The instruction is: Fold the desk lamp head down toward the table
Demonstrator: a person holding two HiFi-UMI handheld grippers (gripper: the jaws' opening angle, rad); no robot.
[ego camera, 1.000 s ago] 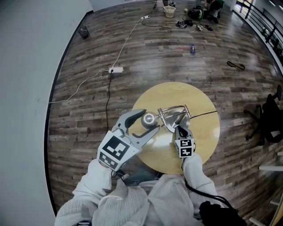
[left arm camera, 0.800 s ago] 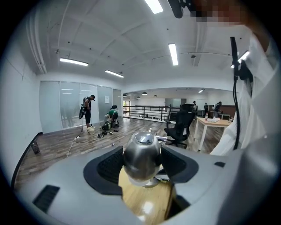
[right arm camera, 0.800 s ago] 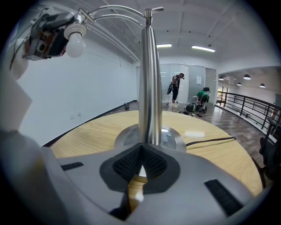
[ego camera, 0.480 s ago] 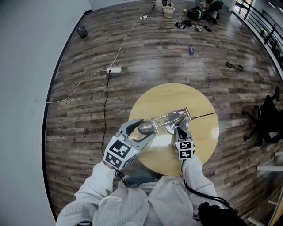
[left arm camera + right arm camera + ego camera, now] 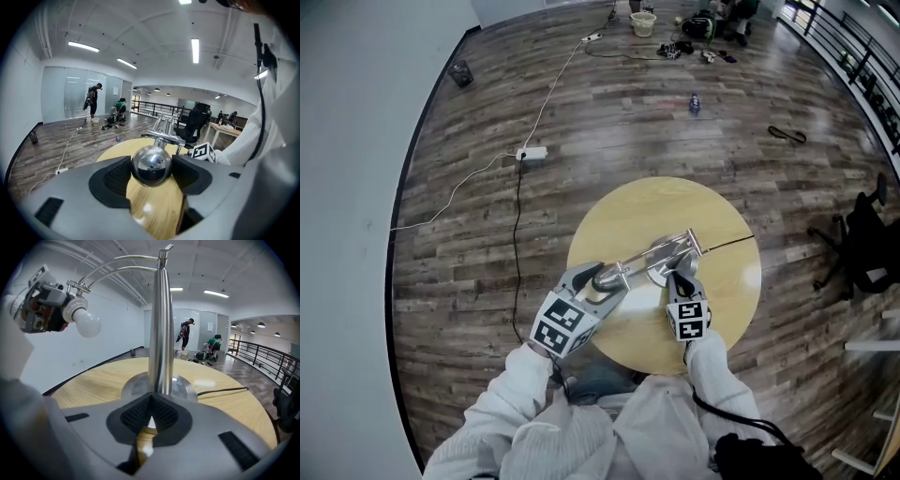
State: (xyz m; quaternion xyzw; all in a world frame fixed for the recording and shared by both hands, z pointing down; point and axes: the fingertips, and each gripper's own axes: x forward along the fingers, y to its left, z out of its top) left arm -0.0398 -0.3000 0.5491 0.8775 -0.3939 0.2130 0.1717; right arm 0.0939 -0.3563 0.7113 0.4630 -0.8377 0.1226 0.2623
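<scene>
Two tools work on one chrome desk lamp [image 5: 649,258] that stands on a round wooden desk [image 5: 727,291]. My left tool [image 5: 602,278] pinches the rounded lamp head [image 5: 607,277] between its spread pads. In the left gripper view the shiny dome [image 5: 151,165] sits squarely between the two dark pads, touching both, with the desk's pale surface [image 5: 154,206] showing beneath it. The lamp's twin metal arms [image 5: 164,126] run away from the dome toward the far side.

My right tool [image 5: 680,279] sits at the foot of the lamp. In the right gripper view its jaws are pressed almost together, only a thin sliver of gap between the pads, and the upright post [image 5: 160,333] rises just past their tips from the round base [image 5: 185,386]. I cannot tell whether the tips touch the post. From the post's top, two curved arms [image 5: 117,263] arc over to the left, ending at the white bulb [image 5: 87,323], which hangs well above the desk [image 5: 93,385] and points to the right. A dark cord [image 5: 225,391] trails off the base across the desk.

From the head view, the lamp head lies toward the desk's near left edge, the base near the middle.
</scene>
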